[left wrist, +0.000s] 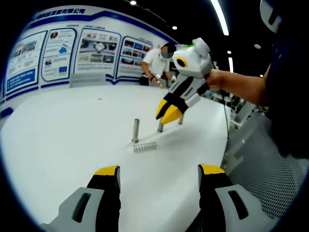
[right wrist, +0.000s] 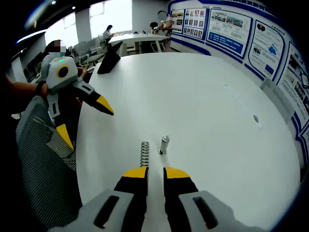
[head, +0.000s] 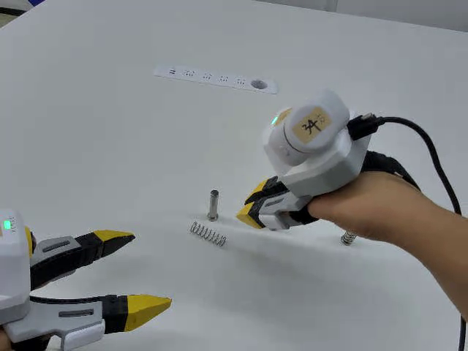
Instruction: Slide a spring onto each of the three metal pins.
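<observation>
Across the whole scene spreads a broad white worktop (head: 110, 146), smooth and matte. Over its right half my hand (head: 365, 205) reaches in from the right edge, forearm low. It is wrapped around the white plastic body of the right gripper (head: 248, 212), which points left and a little downward. A black cable (head: 431, 153) curves away from the gripper's rear. Its black jaws with yellow wedge tips are drawn almost together, only a thin slit between them, and they pinch nothing.

At the lower left corner the left gripper (head: 150, 269) lies roughly level and points right. Its yellow-tipped jaws are spread wide and empty.

Far back, a long flat white power strip (head: 216, 79) sits flush with the surface.

Near the middle, a short cylindrical metal pin (head: 213, 205) stands upright and bare, just left of the right gripper's tips. A second pin (head: 349, 238) peeks out below my hand, with coils around it.

Just in front of the bare pin a small coiled wire spring (head: 208, 233) lies on its side, near the pin's base.
</observation>
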Demonstrator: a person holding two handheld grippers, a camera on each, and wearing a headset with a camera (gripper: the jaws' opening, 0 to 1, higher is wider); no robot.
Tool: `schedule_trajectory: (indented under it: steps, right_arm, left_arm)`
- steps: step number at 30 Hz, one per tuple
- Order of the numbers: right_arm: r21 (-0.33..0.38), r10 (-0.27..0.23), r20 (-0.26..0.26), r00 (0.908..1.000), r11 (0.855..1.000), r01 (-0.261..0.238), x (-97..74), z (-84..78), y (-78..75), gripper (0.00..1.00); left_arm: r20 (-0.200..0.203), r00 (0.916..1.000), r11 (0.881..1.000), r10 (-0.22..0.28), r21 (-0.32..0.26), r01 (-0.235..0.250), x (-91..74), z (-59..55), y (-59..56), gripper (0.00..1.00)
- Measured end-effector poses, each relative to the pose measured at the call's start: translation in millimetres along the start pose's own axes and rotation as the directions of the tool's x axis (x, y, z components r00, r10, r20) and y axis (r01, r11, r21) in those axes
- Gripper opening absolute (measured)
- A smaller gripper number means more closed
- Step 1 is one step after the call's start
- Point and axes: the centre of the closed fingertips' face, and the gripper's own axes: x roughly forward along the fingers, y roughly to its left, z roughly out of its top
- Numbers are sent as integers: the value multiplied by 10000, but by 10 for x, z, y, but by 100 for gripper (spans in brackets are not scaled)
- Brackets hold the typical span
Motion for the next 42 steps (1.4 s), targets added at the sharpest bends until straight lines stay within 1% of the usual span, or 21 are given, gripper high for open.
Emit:
schedule_trajectory:
  steps: [5, 8, 13, 17, 21, 25, 33, 37, 42]
  right_arm:
    - [-118, 217, 107, 9997, 9997, -216, 122, -36, 83, 16]
    - [-81, 361, 53, 9993, 9993, -361, 199, -76, 125, 16]
    - [21, 378, 89, 9992, 9993, -378, 300, -95, 148, 16]
    - [85, 395, -49, 9992, 9992, -394, 387, -137, 173, 16]
    - [200, 337, -64, 9994, 9992, -336, 446, -168, 175, 16]
    - [242, 285, -58, 9996, 9993, -283, 471, -180, 179, 16]
    - [189, 181, -8, 9998, 9997, -181, 498, -196, 173, 14]
    - [195, 131, 62, 9999, 9997, -132, 489, -195, 163, 12]
    - [99, 98, -15, 10000, 9999, -98, 475, -206, 172, 12]
  left_arm:
    - [-50, 10000, 10000, -36, 27, 36, 5, -4, -4, 67]
    - [-65, 10000, 10000, -52, 55, 52, 8, 6, -4, 66]
    - [-98, 9999, 10000, -51, 69, 52, 7, 6, -1, 67]
    - [-103, 9999, 10000, -48, 70, 48, 1, 5, -2, 67]
    - [-98, 9999, 10000, -20, 48, 21, -13, -2, 0, 67]
    - [-128, 9999, 10000, -6, 32, 7, -18, -17, 3, 67]
    - [-98, 9999, 10000, -32, 25, 32, -6, -13, 1, 66]
    - [-108, 9999, 10000, -24, 23, 24, -6, -17, 5, 66]
    - [-86, 10000, 10000, 6, -21, -6, -11, -26, 5, 66]
